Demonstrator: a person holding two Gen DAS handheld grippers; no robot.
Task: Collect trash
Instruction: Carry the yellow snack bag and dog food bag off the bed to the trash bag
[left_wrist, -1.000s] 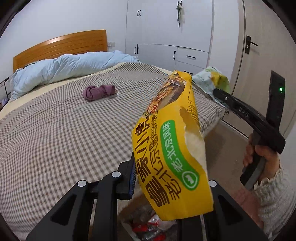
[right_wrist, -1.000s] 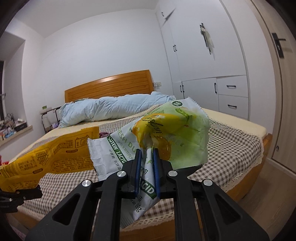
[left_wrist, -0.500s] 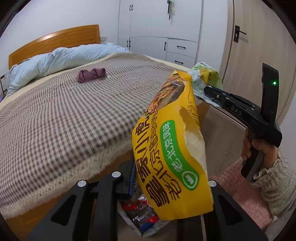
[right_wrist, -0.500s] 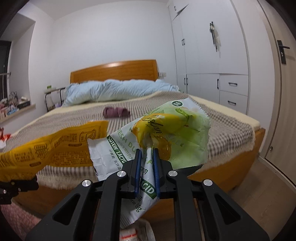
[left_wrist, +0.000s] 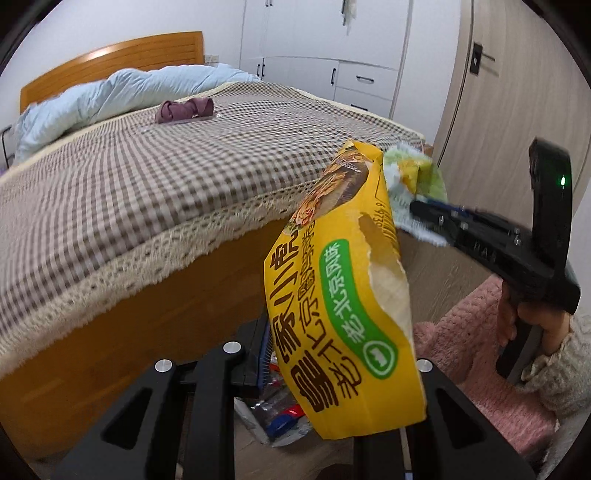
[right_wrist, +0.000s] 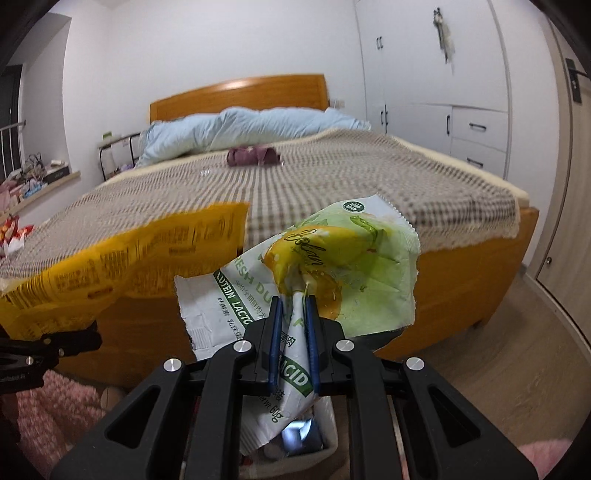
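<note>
Hanging beside bed (left_wrist: 147, 192): both wrappers, over the bin (right_wrist: 328, 417).
Left gripper (left_wrist: 332, 354): clamped on yellow bag (left_wrist: 332, 295); tall, may snag the rim.
Right gripper (right_wrist: 291, 332): pinching green wrapper (right_wrist: 343, 266); could flutter wide.

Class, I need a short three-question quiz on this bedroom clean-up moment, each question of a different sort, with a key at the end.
1. True or false: the left gripper holds a yellow snack bag.
2. Multiple choice: what does the right gripper hold? A) a green and white wrapper B) a sock C) a bottle
3. Short answer: what lies on the checked bedspread near the blue duvet?

Key
1. True; its jaws are shut on the bag.
2. A; the pads pinch the wrapper.
3. A bundle of purple cloth.
</note>
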